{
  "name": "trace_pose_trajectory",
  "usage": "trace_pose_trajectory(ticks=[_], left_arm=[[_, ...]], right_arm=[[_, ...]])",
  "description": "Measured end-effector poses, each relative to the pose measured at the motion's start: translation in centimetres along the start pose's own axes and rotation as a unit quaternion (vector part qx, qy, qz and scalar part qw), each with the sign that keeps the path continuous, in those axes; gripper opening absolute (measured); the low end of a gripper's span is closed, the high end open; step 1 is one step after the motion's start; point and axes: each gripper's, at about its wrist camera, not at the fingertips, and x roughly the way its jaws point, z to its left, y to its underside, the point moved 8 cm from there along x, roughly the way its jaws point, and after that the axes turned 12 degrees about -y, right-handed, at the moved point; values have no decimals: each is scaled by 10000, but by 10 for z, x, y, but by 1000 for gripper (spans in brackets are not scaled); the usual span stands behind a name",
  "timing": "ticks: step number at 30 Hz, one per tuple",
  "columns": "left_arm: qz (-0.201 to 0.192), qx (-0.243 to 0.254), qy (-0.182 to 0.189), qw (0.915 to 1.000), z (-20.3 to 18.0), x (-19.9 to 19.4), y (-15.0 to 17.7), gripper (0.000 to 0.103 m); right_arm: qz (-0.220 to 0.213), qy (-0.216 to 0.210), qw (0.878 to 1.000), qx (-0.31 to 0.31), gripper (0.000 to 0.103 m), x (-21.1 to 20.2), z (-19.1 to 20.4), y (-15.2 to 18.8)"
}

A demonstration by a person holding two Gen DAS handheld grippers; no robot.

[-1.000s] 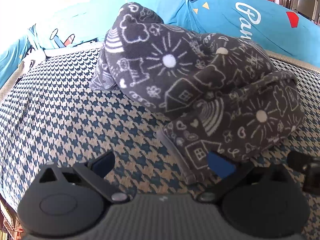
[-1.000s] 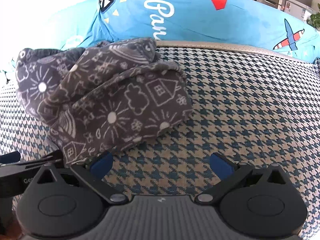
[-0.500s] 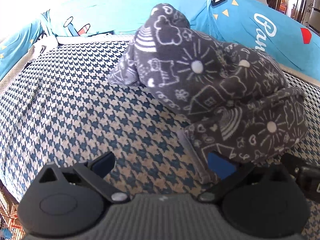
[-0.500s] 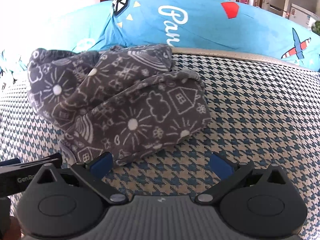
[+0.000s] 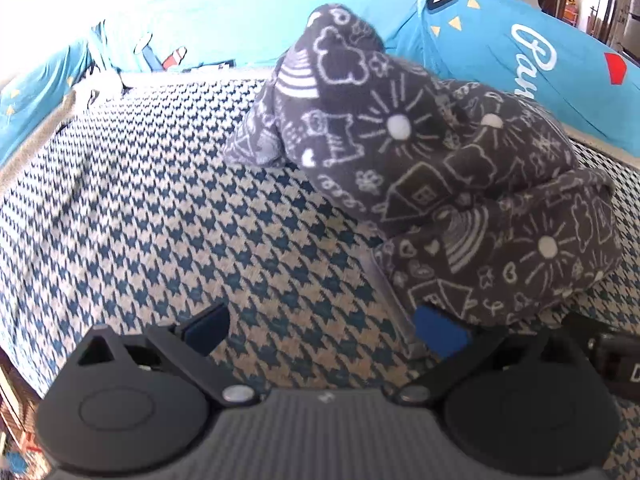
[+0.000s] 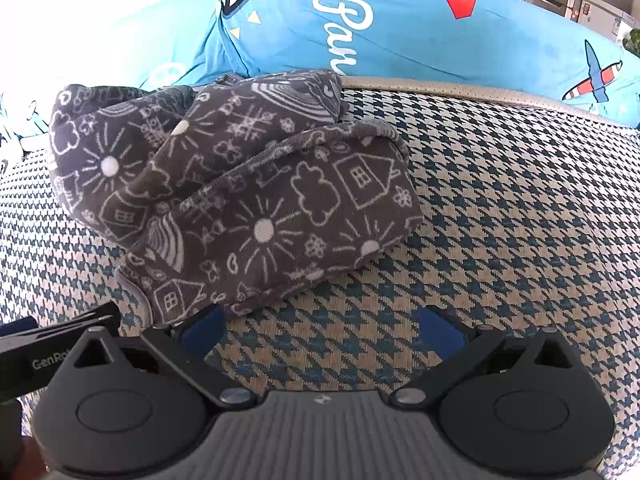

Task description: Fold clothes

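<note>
Both grippers: my left gripper and my right gripper stood with jaws spread wide, nothing between them.
Garment: the grey printed fleece garment lay bunched in a soft heap on the houndstooth cover, its far side against the blue cushion.
Contact: my left gripper's right fingertip sat at the hem; my right gripper's left fingertip sat just beside the near edge.
Risk, layers: I judged a pinch there could take several folds at once, so the heap would lift as a lump.
Risk, cover: closing low might catch the houndstooth cover too.
Risk, crowding: my grippers were close together and could bump.
Handling: the plush fabric looked likely to slump.
</note>
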Motion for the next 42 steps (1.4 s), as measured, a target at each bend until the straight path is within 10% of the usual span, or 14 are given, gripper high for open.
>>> trace_pose_trajectory(ticks=[42], left_arm=[[-227, 433, -52, 9988, -8, -13, 10, 103]], right_arm=[[32, 43, 10000, 73, 103, -4, -1, 1]])
